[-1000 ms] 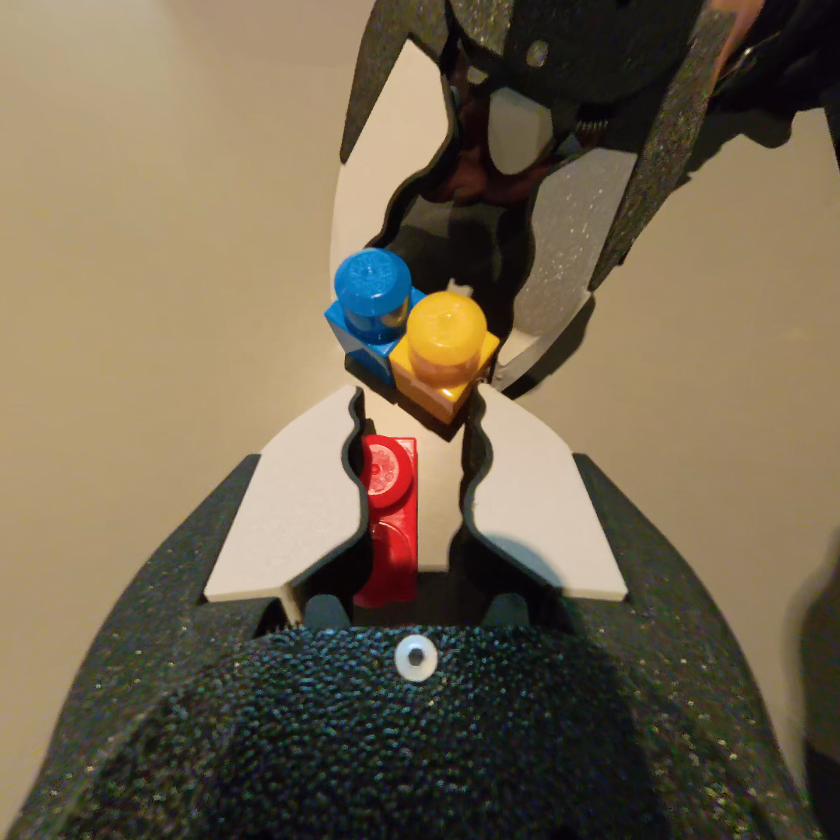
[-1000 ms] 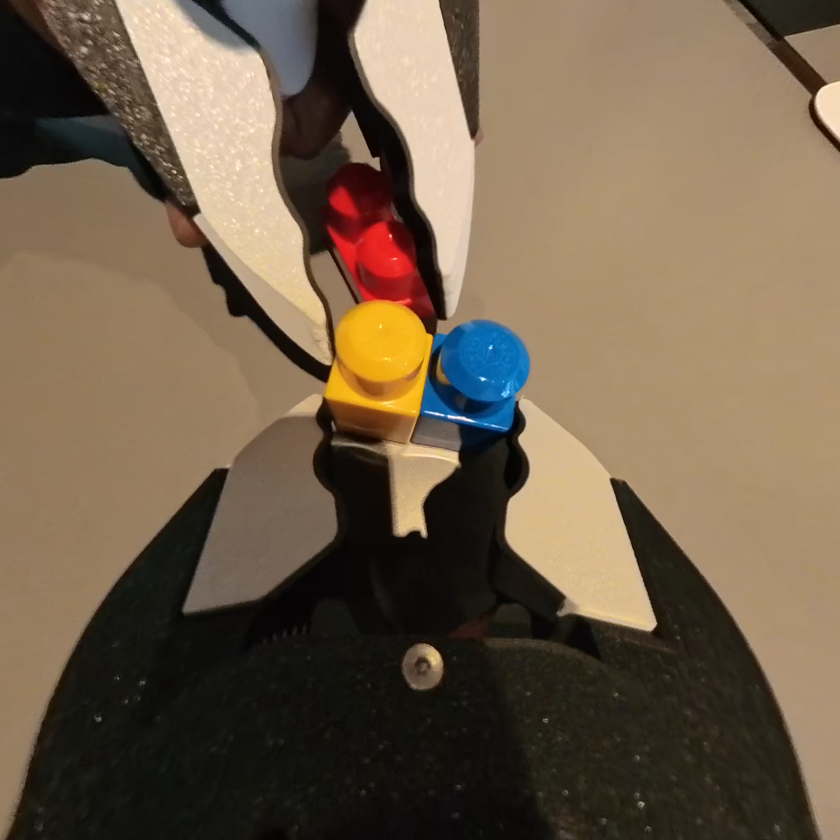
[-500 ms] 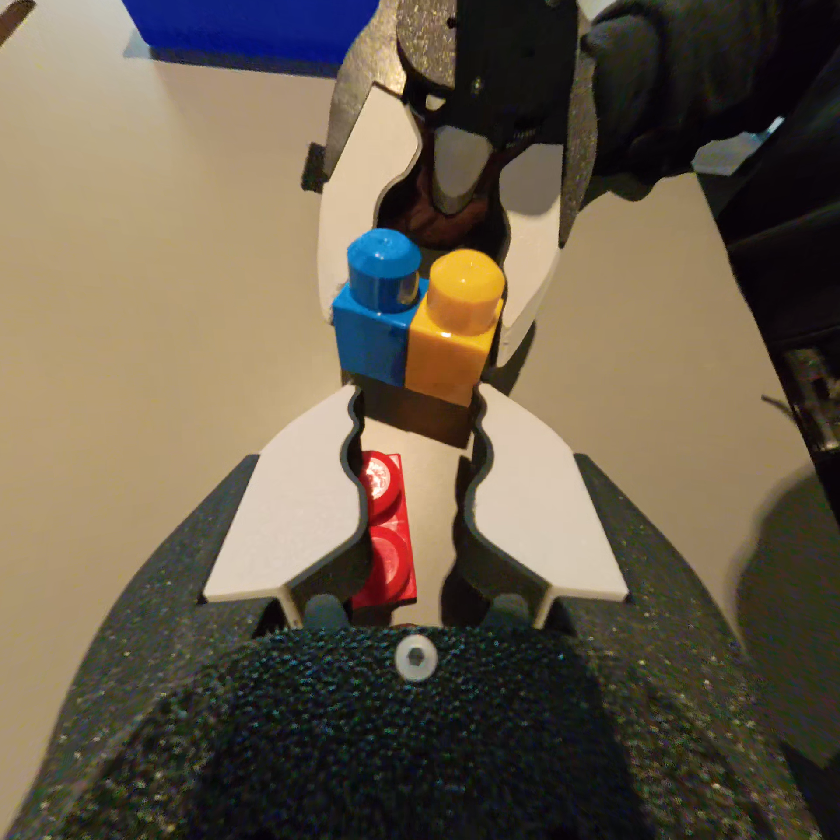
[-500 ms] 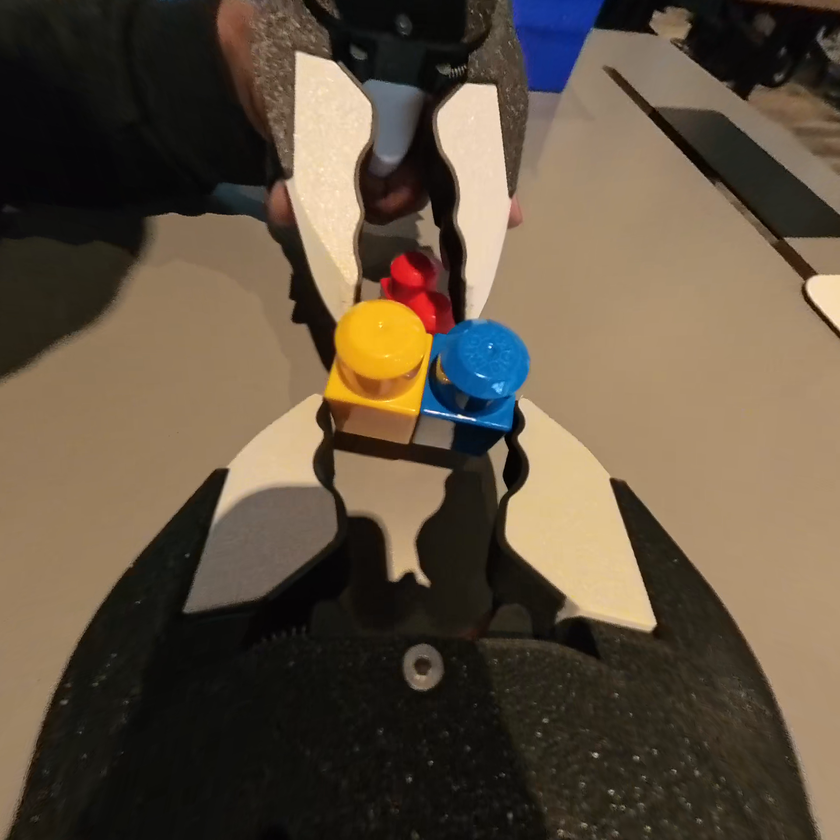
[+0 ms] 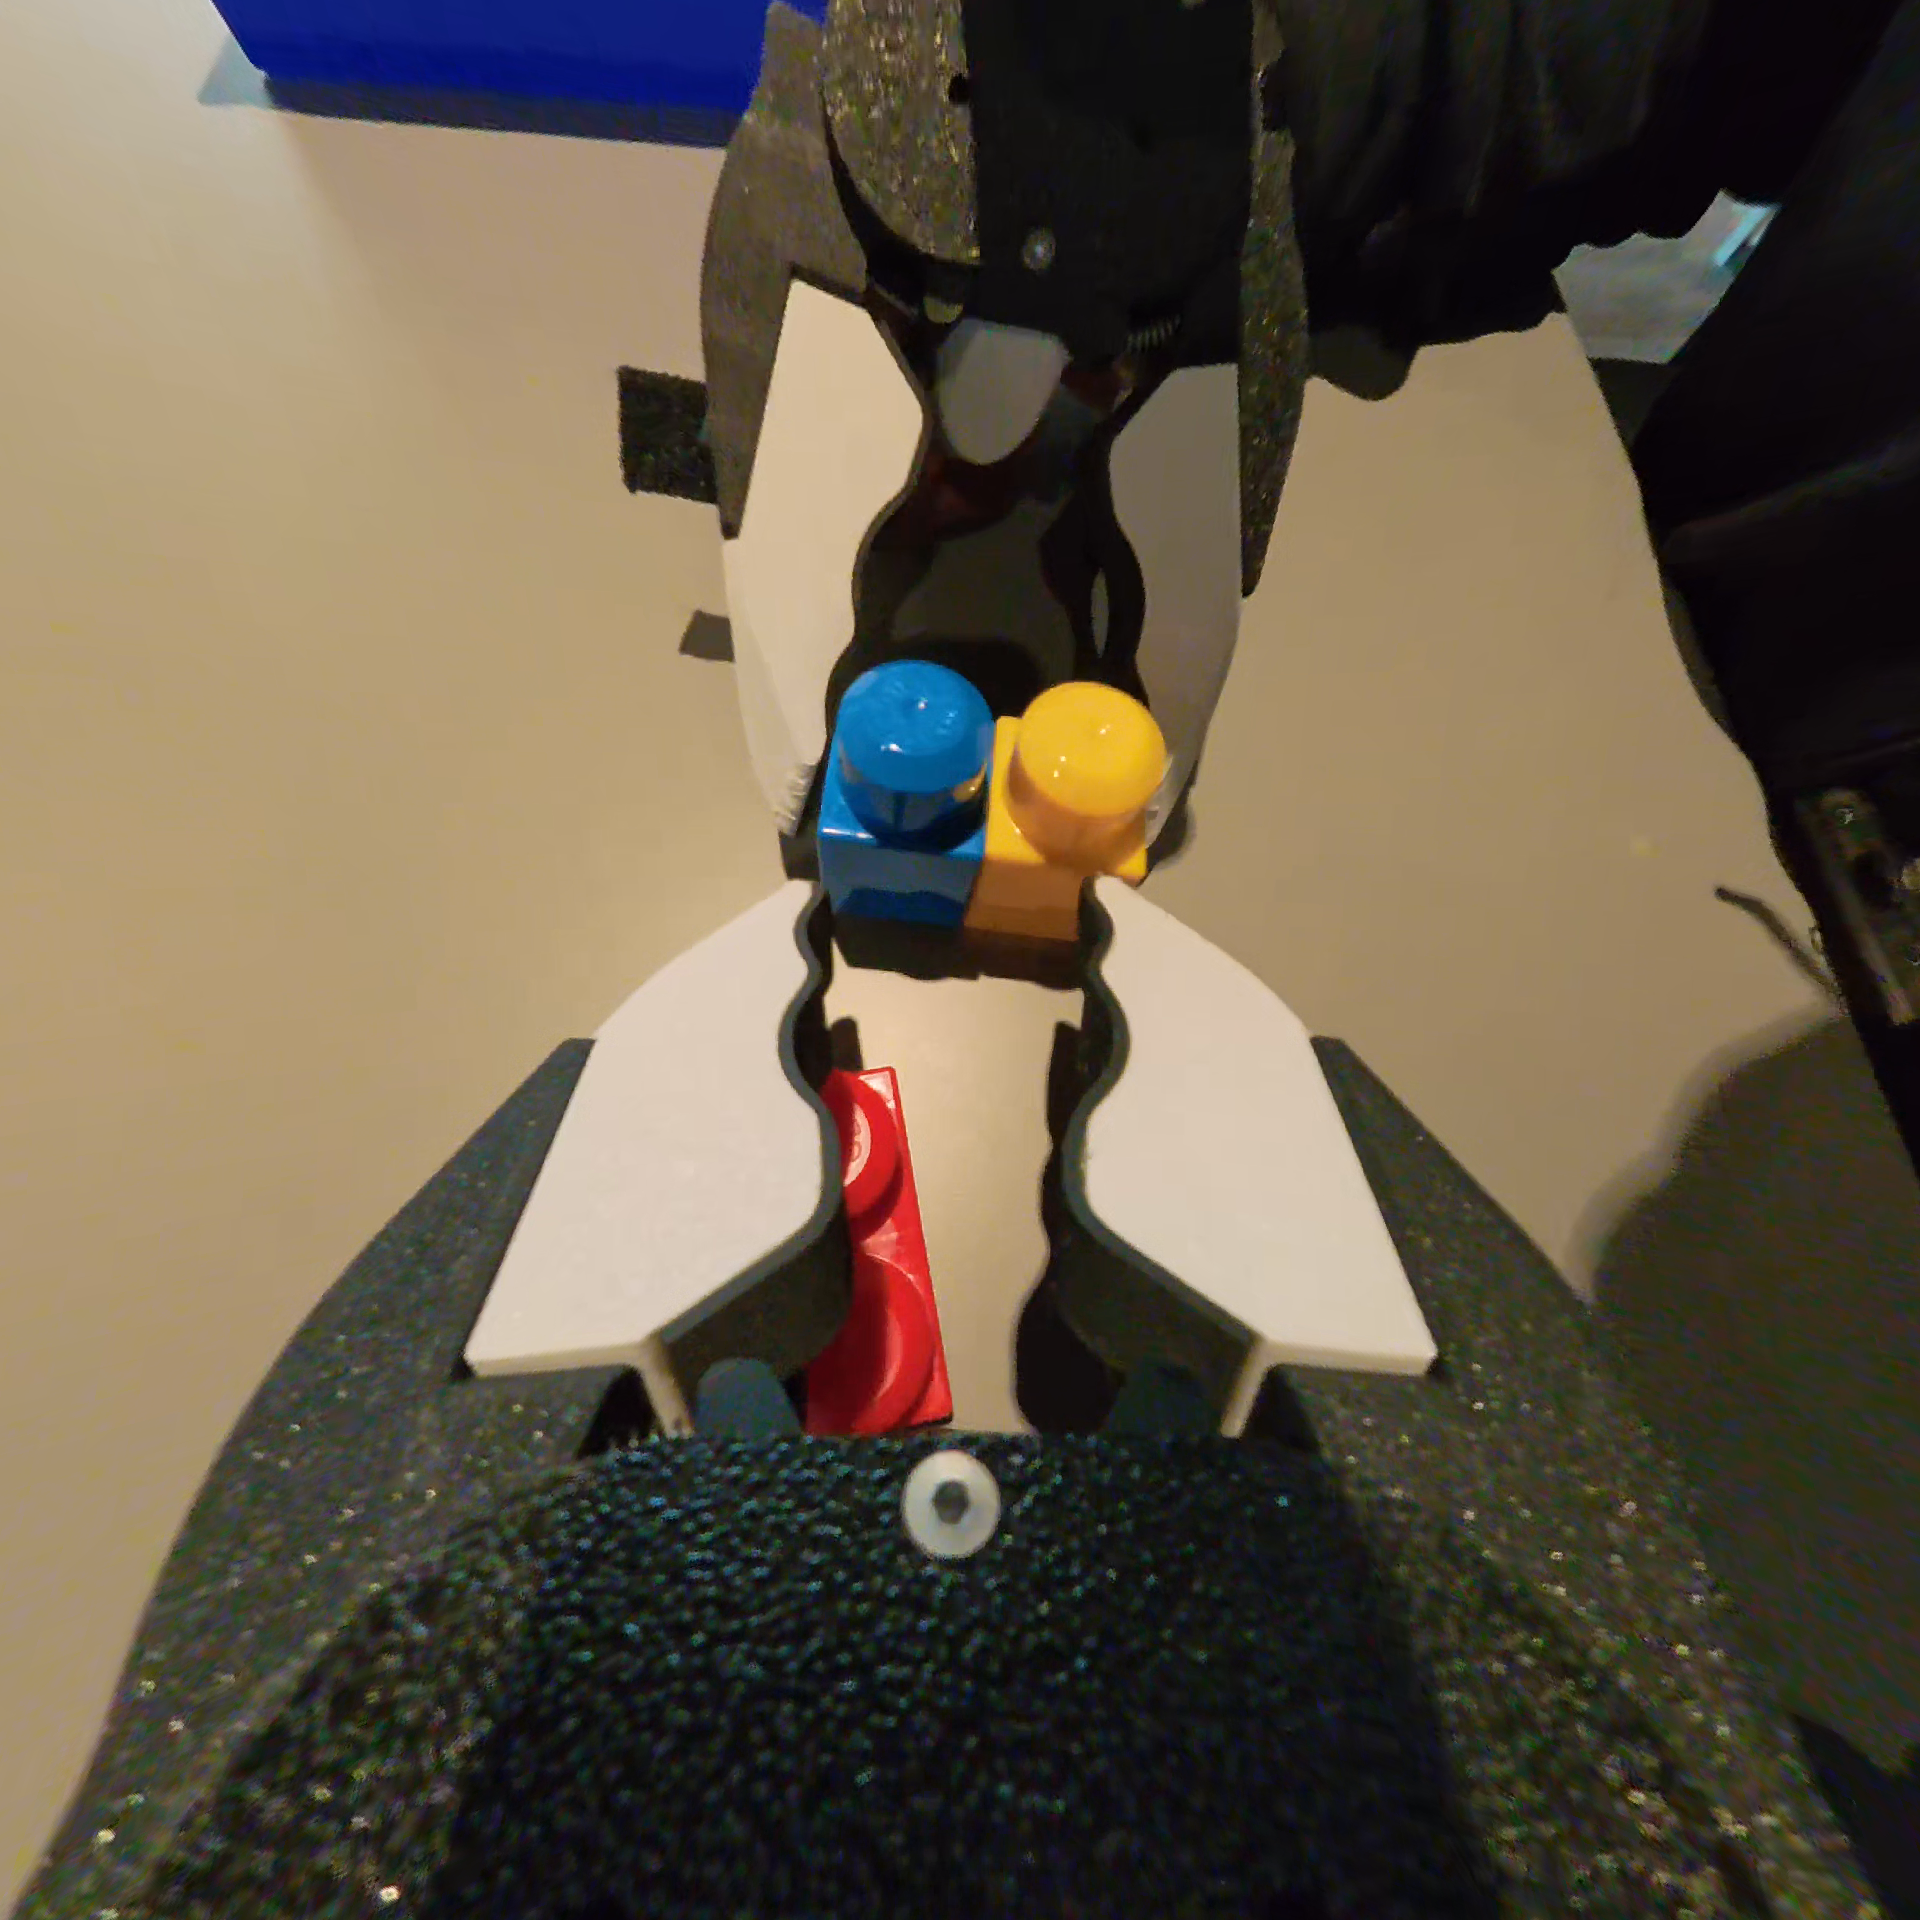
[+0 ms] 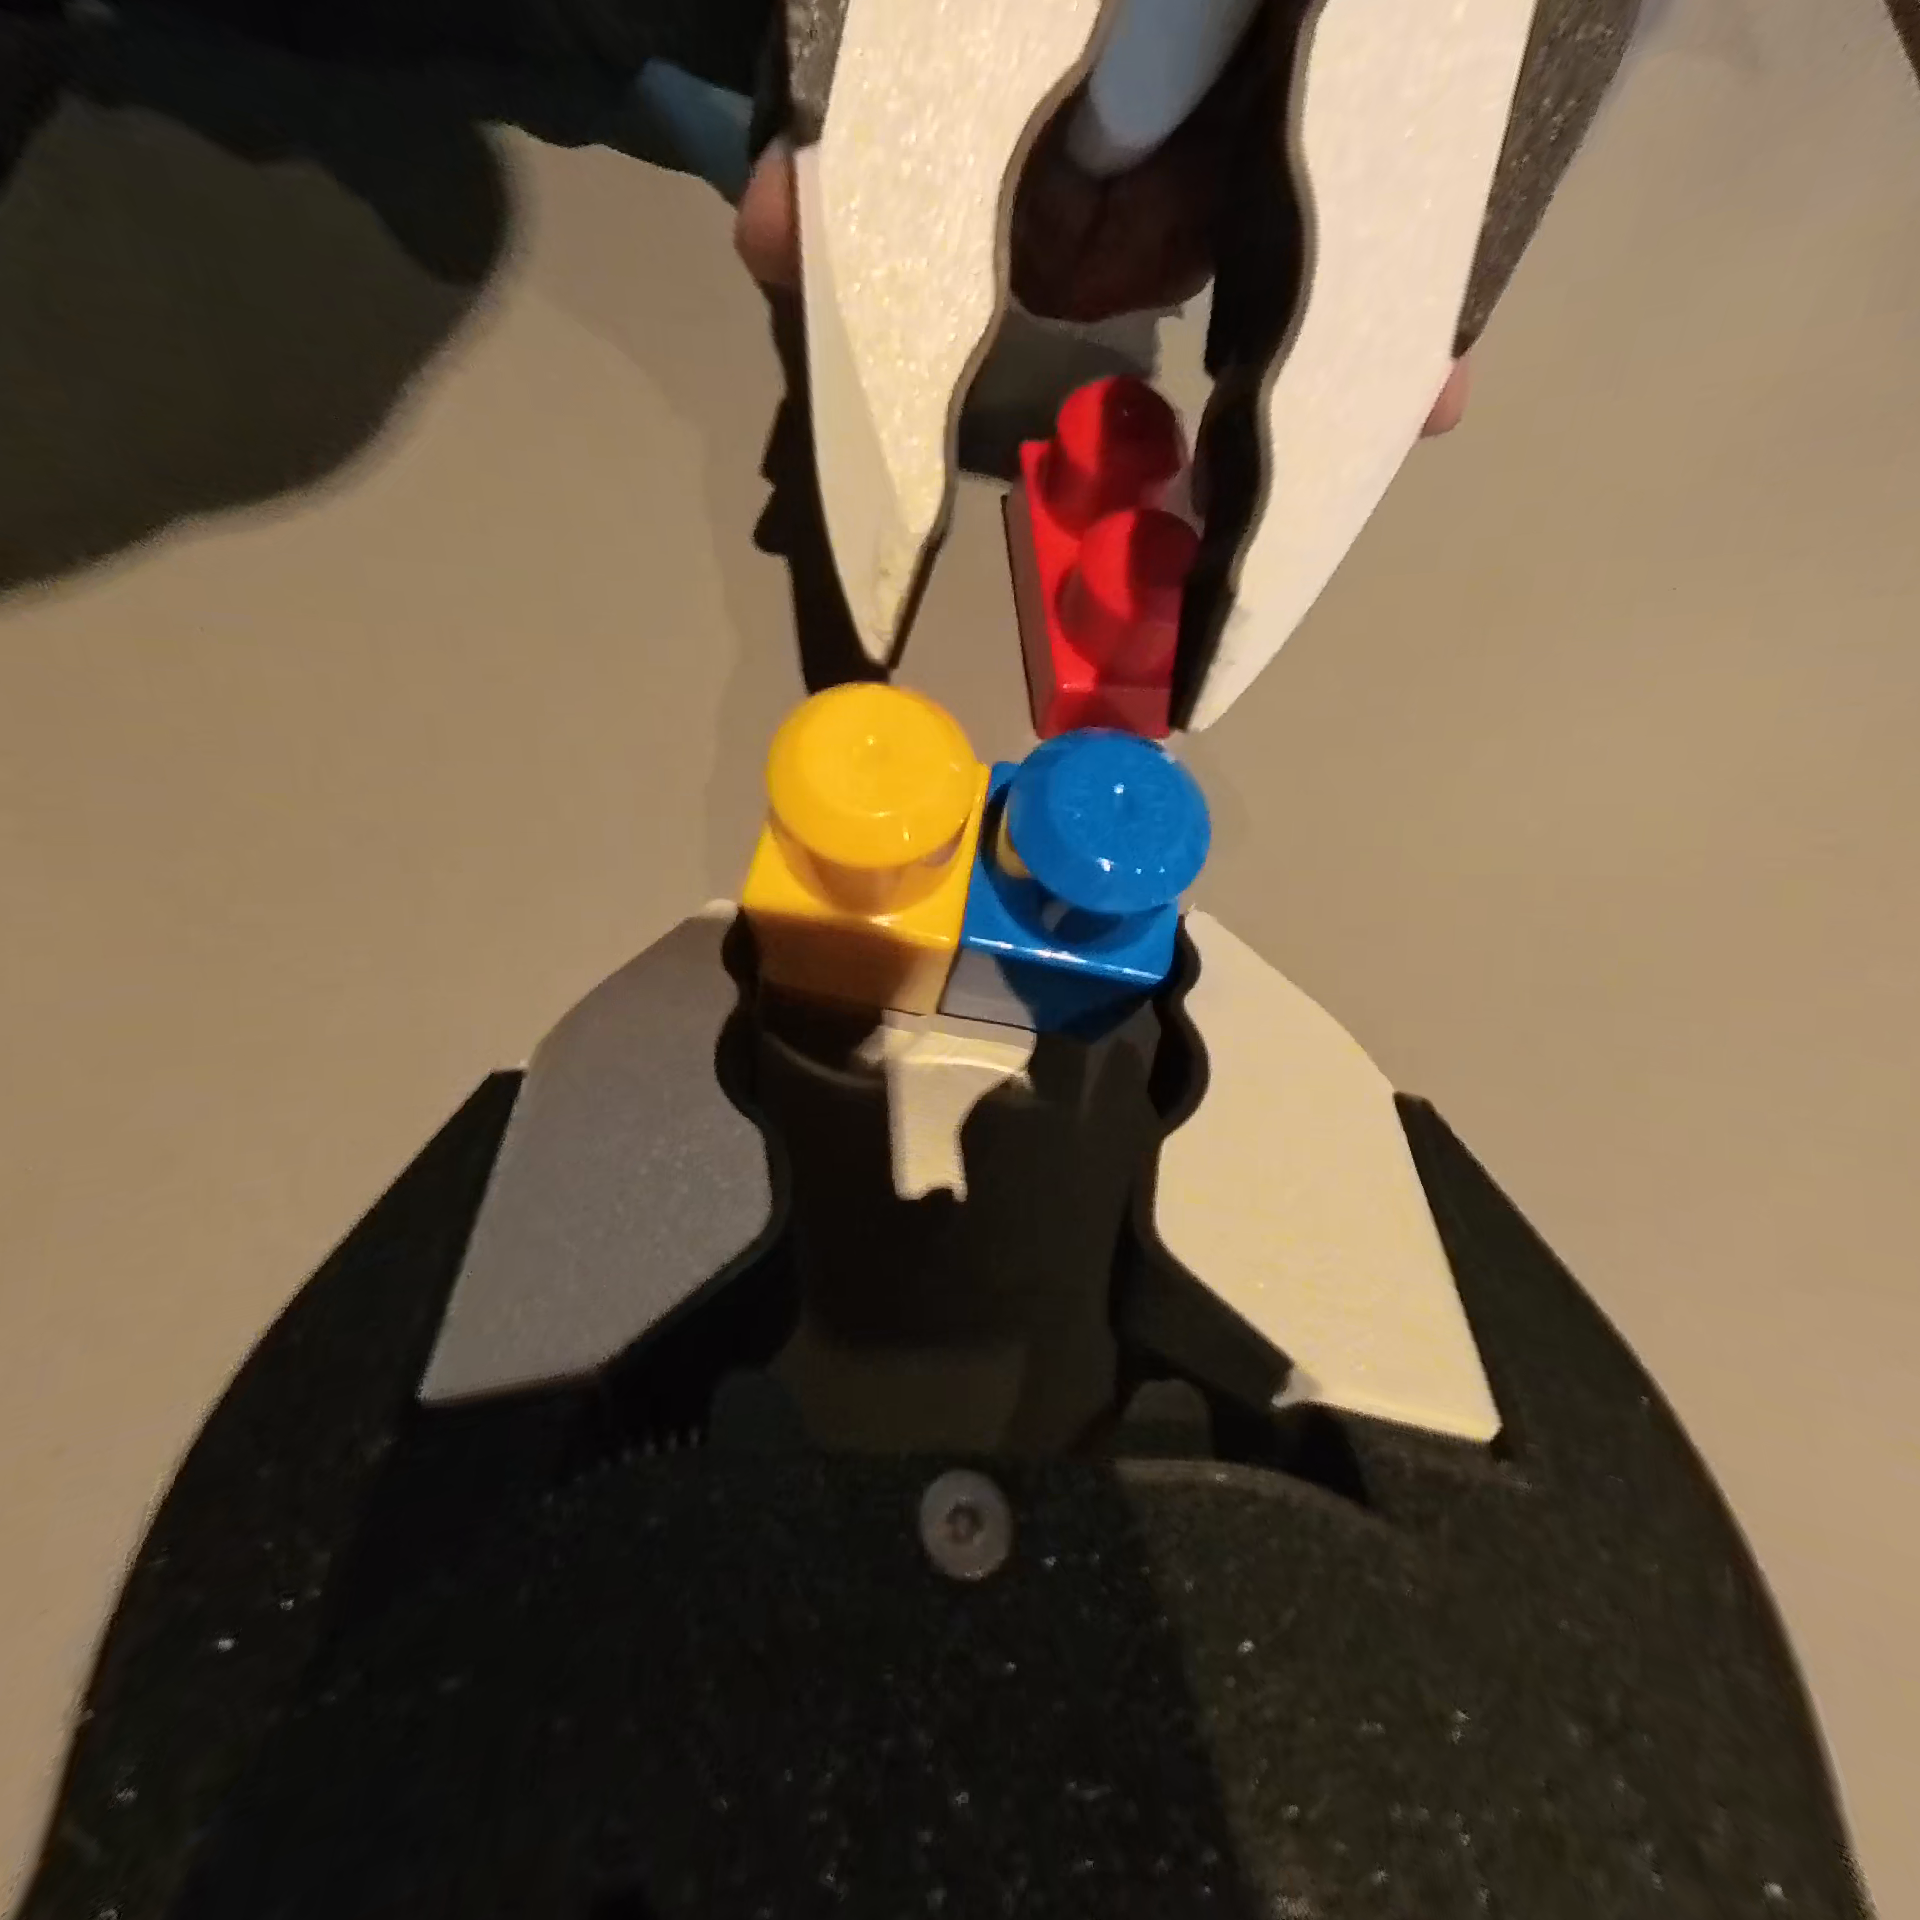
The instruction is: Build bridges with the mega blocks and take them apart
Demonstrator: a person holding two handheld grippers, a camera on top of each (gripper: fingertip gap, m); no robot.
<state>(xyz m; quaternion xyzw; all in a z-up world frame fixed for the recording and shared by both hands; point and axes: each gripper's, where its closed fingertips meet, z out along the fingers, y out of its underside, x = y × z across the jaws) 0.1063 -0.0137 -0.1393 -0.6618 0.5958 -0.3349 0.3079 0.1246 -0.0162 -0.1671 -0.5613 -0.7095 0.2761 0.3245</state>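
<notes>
My right gripper (image 6: 956, 935) is shut on a yellow block (image 6: 862, 862) and a blue block (image 6: 1081, 862), held side by side with studs up, just above the beige table (image 5: 312, 727). My left gripper (image 5: 951, 935) faces it, open. A red two-stud block (image 5: 883, 1247) lies between its fingers against the left one, with a gap to the other. In the left wrist view the blue block (image 5: 899, 831) and yellow block (image 5: 1070, 810) sit right at my left fingertips, with the right gripper (image 5: 982, 805) behind. The right wrist view shows the red block (image 6: 1101, 582) and left gripper (image 6: 1044, 681).
A blue bin (image 5: 468, 42) stands at the far edge of the table. A small black patch (image 5: 660, 426) lies on the table beside the right gripper. A black-gloved hand and sleeve (image 5: 1455, 156) hold the right gripper. Bare fingers (image 6: 764, 218) grip the left one. Only a small space, under 4 cm, lies between the two pairs of fingers.
The right gripper with the yellow and blue blocks has come closer, up to my left fingertips. The left gripper's opening and the red block in it look unchanged.
</notes>
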